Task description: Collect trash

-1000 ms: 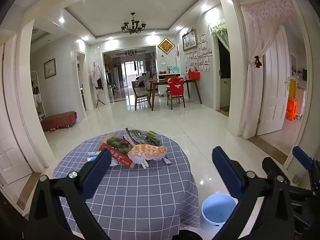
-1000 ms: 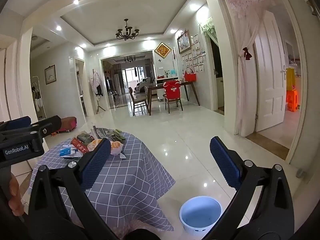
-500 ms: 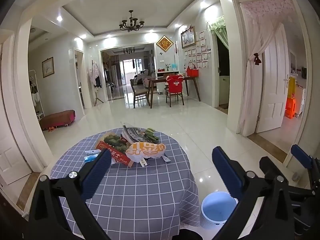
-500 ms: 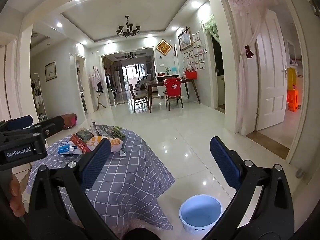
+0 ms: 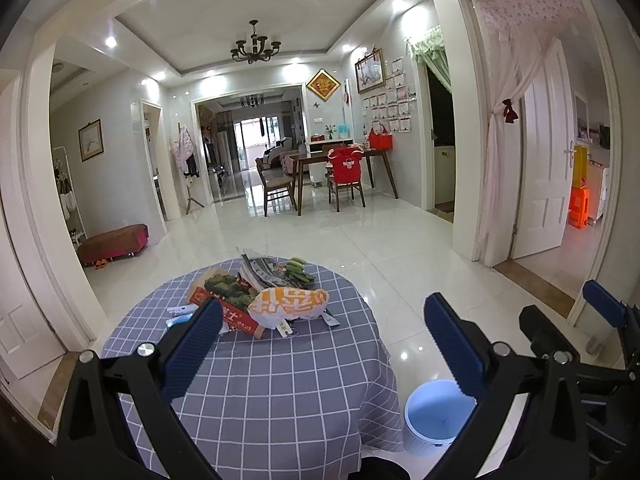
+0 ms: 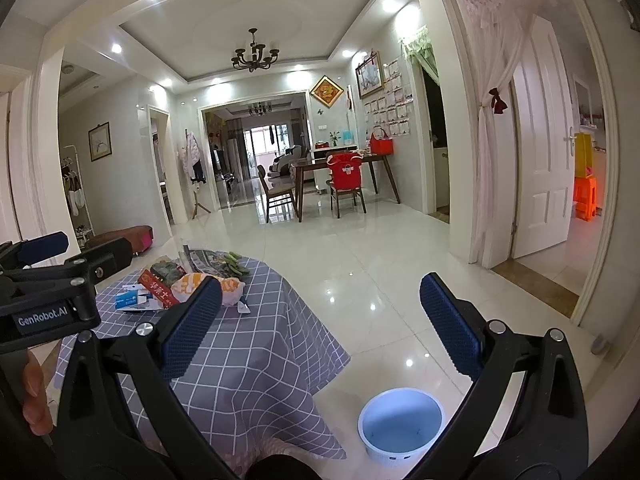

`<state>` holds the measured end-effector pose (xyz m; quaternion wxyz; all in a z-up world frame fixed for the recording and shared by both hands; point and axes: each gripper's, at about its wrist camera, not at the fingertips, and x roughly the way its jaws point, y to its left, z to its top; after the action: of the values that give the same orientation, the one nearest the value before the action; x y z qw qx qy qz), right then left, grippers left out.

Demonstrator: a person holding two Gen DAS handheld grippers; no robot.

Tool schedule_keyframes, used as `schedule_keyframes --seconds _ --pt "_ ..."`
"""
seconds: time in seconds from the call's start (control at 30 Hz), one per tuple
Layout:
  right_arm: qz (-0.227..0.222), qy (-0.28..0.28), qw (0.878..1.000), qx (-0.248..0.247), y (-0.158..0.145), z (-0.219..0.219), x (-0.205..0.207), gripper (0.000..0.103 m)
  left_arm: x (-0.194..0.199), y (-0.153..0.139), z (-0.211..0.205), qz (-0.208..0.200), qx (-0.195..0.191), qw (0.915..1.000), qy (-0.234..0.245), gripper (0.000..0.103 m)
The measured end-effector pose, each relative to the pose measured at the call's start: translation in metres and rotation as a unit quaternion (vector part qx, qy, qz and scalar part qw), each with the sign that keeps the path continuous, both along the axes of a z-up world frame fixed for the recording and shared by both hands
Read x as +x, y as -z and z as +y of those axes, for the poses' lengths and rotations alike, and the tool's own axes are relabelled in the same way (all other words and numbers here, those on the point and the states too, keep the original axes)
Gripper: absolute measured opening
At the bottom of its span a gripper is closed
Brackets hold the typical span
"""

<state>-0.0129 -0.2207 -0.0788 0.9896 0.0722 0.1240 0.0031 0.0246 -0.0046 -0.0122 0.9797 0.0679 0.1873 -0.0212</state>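
The round table (image 5: pixel 280 392), draped in a grey checked cloth, carries the trash in a cluster on its far half; a pale blue bin (image 6: pixel 401 424) stands empty on the floor just beside it; the step in hand appears to be the approach, best done by lowering one gripper toward the nearest, topmost piece, the white-and-orange crumpled bag (image 5: pixel 289 303), which rests against a red box (image 5: pixel 234 318) with small wrappers (image 5: pixel 181 315) alongside; left gripper (image 5: pixel 323 344) spread wide, grasping nothing, well short of the pile; right gripper (image 6: pixel 320 326) likewise released and empty, touching nothing.
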Motion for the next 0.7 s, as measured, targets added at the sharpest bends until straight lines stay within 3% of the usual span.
schedule_keyframes --seconds 0.7 --pt "0.022 0.005 1.000 0.001 -0.039 -0.003 0.025 0.097 0.031 -0.037 0.006 0.021 0.008 0.9996 0.016 0.099"
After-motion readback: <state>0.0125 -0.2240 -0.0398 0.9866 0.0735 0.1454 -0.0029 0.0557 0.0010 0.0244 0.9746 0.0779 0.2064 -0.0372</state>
